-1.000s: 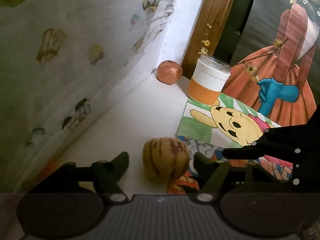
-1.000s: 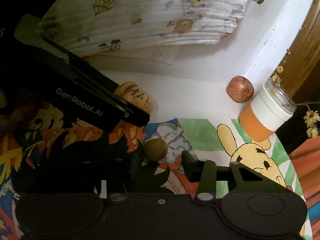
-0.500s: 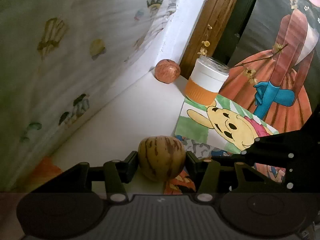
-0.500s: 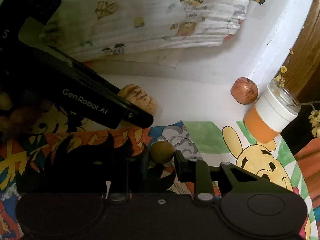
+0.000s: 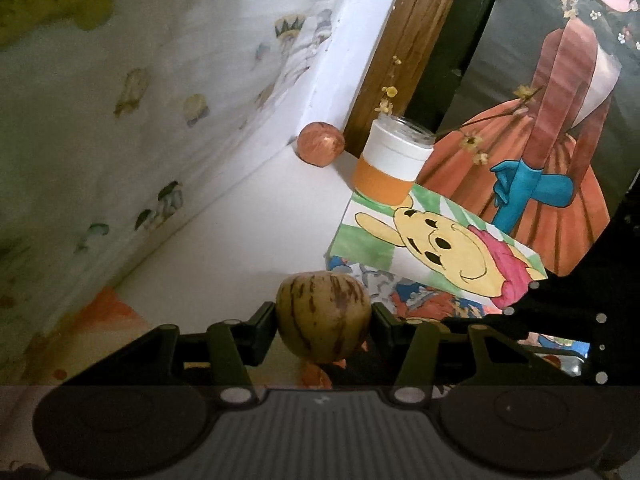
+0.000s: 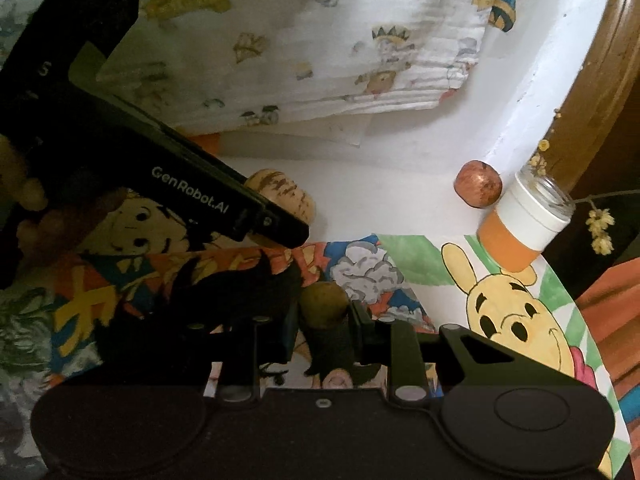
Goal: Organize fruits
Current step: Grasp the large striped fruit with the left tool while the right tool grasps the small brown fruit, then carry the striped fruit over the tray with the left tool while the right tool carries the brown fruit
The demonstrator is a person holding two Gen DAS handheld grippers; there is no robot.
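Observation:
A yellow fruit with brown stripes [image 5: 323,316] sits between the pads of my left gripper [image 5: 323,322], which is shut on it just above the white surface. In the right wrist view the same striped fruit [image 6: 286,196] shows behind the left gripper's black finger. My right gripper [image 6: 323,316] is shut on a small round olive-brown fruit [image 6: 323,304] over the cartoon picture mat [image 6: 400,256]. A reddish apple [image 5: 320,144] [image 6: 478,184] lies in the far corner by the wall.
An orange-and-white jar [image 5: 394,164] [image 6: 524,224] with dried flower stems stands on the mat's far corner, next to the apple. A printed white cloth [image 6: 320,40] hangs along the left and back. A wooden post [image 5: 404,52] and a painted picture stand behind the jar.
Both grippers have closed: the left onto the striped fruit, the right onto the small brown fruit. Both have since shifted a little, carrying their fruits.

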